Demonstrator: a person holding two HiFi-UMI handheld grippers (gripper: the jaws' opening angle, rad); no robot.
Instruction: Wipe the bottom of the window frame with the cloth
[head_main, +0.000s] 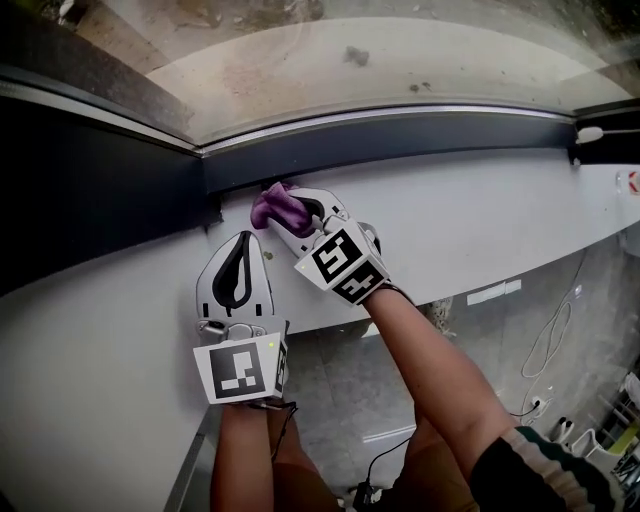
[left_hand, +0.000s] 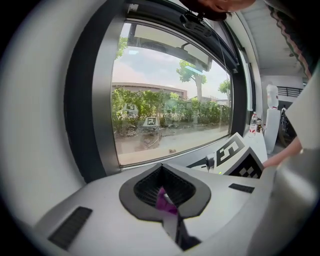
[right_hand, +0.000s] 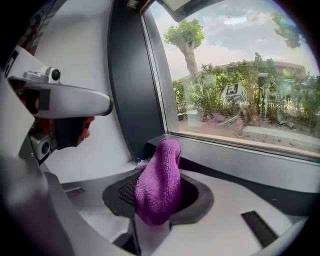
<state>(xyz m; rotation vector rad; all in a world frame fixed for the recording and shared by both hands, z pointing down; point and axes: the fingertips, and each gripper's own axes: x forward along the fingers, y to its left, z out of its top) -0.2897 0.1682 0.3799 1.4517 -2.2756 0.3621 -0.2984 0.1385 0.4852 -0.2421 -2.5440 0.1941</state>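
**Head view.** Looks down on a white sill (head_main: 480, 215) running under the dark window frame (head_main: 400, 135), with glass (head_main: 380, 70) above. Finds the right gripper (head_main: 300, 214) over the sill, angled up-left toward the frame, jaws clamped on a purple cloth (head_main: 275, 205). Puts the bunched end of the cloth against the bottom rail of the frame, just right of its left-hand corner. Places the left gripper (head_main: 238, 248) just beside and below the right one, tips together, short of the frame and apart from the cloth. Shows a marker cube (head_main: 240, 368) at the rear of each tool, with bare forearms (head_main: 430, 360) behind.

**Left gripper view.** Looks along closed jaws, tips met at the far end, with a dark ribbed hollow behind them. Catches a sliver of purple inside that hollow, possibly a scrap of cloth, too small to tell. Takes in the upright of the frame (left_hand: 95, 125), shrubs (left_hand: 165, 110) and trees (left_hand: 192, 75) beyond the glass, and the other tool's marker cube at the right.

**Right gripper view.** Shows jaws shut on the cloth (right_hand: 160, 185), folded into a tall hump standing up out of them. Aims the hump at the corner where the upright meets the bottom rail (right_hand: 240, 155). Leaves actual contact with the rail unclear from here. Includes the white body of the left gripper (right_hand: 65, 100) at the left edge.
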